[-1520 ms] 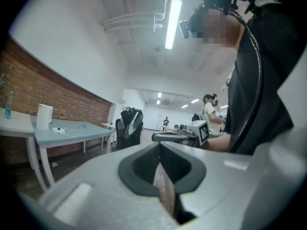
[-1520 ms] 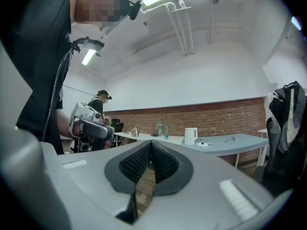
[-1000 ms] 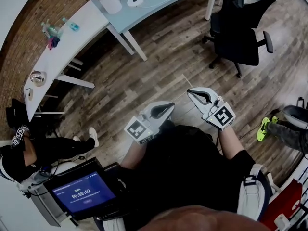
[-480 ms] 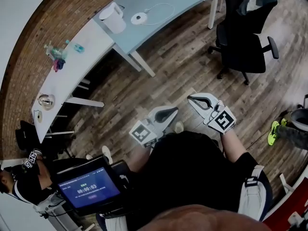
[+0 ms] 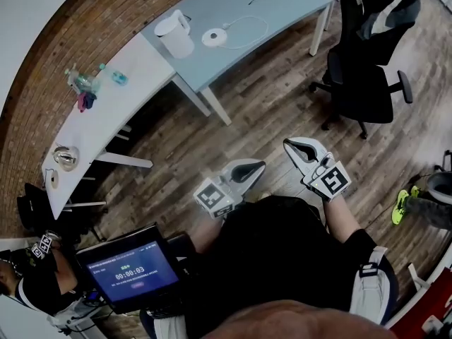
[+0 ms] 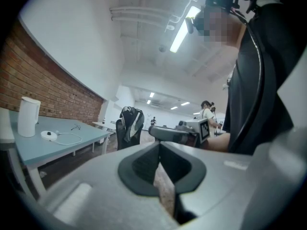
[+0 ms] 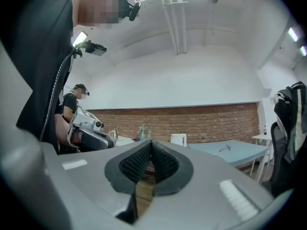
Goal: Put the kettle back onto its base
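Left gripper [image 5: 257, 167] and right gripper [image 5: 290, 144], jaws closed and empty, over wood floor [image 5: 261, 104]; kettle [image 5: 175, 34] beside base [image 5: 212, 37] on table [image 5: 282, 6].

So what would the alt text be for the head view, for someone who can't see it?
Seen from above, a person over a wooden floor holds a left gripper and a right gripper, fingers closed and empty. Ahead, a white kettle stands on a pale blue table beside its round base, not on it.
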Demonstrator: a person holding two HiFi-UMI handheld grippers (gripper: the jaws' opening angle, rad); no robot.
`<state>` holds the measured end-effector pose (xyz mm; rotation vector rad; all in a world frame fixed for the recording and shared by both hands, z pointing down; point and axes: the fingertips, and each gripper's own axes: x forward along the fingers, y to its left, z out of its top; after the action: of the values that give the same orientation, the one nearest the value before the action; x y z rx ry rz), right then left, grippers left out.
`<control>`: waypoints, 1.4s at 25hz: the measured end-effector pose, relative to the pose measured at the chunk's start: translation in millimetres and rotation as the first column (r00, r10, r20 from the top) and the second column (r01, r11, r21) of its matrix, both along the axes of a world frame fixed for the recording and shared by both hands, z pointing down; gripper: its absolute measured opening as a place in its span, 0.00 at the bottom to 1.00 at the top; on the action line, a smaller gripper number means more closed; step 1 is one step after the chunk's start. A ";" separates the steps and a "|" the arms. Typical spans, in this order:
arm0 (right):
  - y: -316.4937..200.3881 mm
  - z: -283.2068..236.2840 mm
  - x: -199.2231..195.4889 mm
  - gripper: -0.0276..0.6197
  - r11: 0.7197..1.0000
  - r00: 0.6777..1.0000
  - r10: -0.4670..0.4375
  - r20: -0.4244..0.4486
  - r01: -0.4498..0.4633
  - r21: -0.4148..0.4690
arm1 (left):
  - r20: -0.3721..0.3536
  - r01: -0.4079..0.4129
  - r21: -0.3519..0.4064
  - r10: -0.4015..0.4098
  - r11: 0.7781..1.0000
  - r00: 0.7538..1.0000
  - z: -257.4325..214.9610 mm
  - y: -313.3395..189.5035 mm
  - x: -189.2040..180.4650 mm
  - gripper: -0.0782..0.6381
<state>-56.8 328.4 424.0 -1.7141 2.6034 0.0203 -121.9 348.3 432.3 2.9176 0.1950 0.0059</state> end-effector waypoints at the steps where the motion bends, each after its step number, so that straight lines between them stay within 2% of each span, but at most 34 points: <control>1: -5.5 1.1 -4.3 0.05 1.000 1.000 -0.006 -0.008 0.006 -0.004 | 0.000 -0.003 0.003 0.003 1.000 1.000 0.6 -3.9 -3.2 0.11; 5: -22.0 3.2 -21.8 0.05 0.999 0.999 -0.034 -0.018 0.034 -0.012 | 0.003 -0.003 0.032 0.003 0.999 1.000 7.5 -16.9 -14.6 0.11; 10: -33.3 12.7 -35.1 0.05 0.996 0.995 -0.083 -0.050 0.081 -0.035 | -0.008 0.030 0.012 -0.030 0.999 1.000 19.2 -31.8 -23.7 0.11; 16: -44.5 13.4 -26.4 0.05 0.995 0.995 -0.094 -0.032 0.092 -0.037 | 0.015 0.025 -0.010 -0.025 1.000 1.000 31.7 -40.1 -16.3 0.11; 21: -64.1 19.0 -3.3 0.05 0.994 0.994 -0.099 0.040 0.100 -0.037 | 0.026 0.059 0.002 -0.059 0.998 0.998 34.6 -60.7 2.6 0.11; 26: -98.3 13.8 7.6 0.05 0.979 0.979 -0.203 0.030 0.203 -0.028 | 0.042 0.082 0.015 -0.083 0.997 0.996 29.2 -87.0 26.5 0.11; 29: -118.1 13.1 18.2 0.05 0.964 0.965 -0.263 -0.014 0.263 -0.040 | 0.051 0.123 0.036 -0.125 0.992 0.991 17.3 -114.4 48.4 0.11; 35: -138.2 14.6 55.8 0.05 0.935 0.936 -0.351 -0.009 0.350 -0.050 | 0.029 0.172 0.117 -0.176 0.978 0.984 4.8 -145.7 98.6 0.11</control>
<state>-1.0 190.2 438.5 -1.2385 2.9026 -0.0345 -23.3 202.6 437.1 3.0350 -0.0705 0.0479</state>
